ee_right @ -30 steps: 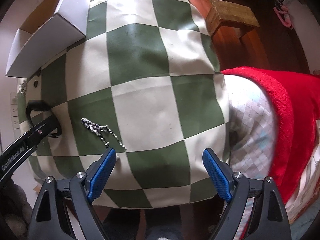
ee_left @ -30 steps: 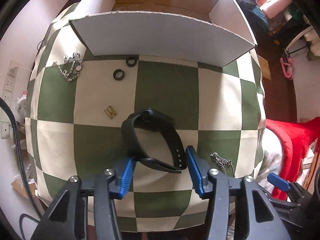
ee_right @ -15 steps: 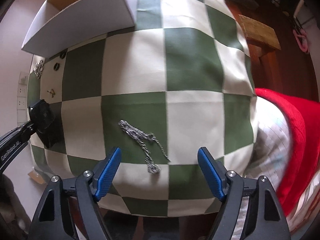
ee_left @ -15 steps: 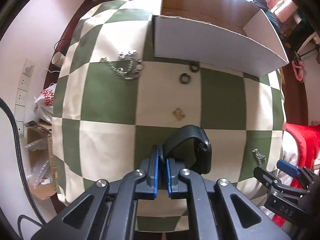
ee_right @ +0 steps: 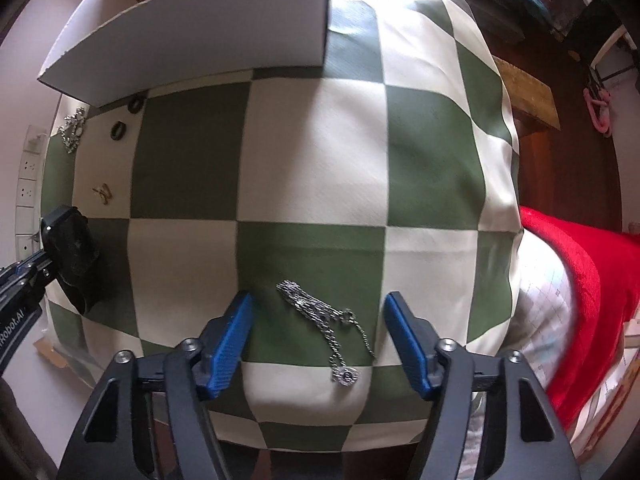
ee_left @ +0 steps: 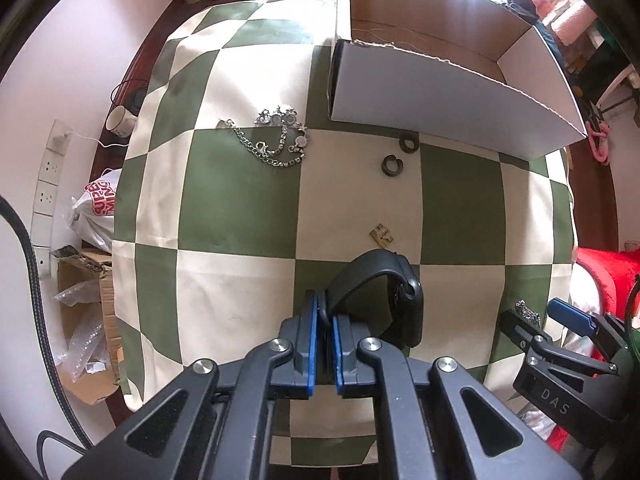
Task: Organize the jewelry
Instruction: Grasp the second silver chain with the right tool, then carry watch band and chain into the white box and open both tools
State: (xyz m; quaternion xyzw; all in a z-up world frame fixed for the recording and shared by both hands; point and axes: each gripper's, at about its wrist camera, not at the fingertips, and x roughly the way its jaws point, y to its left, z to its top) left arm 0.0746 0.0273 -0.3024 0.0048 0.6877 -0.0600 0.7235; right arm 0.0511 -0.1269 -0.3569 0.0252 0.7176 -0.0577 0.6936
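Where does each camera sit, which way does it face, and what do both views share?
Left wrist: rides the left gripper, looking along its fingers shut on the black watch strap, toward the white cardboard box.
Right wrist: rides the open right gripper, looking down at the silver chain necklace on the green-and-cream checked cloth.
Shared: watch, box, two dark rings, and cloth.
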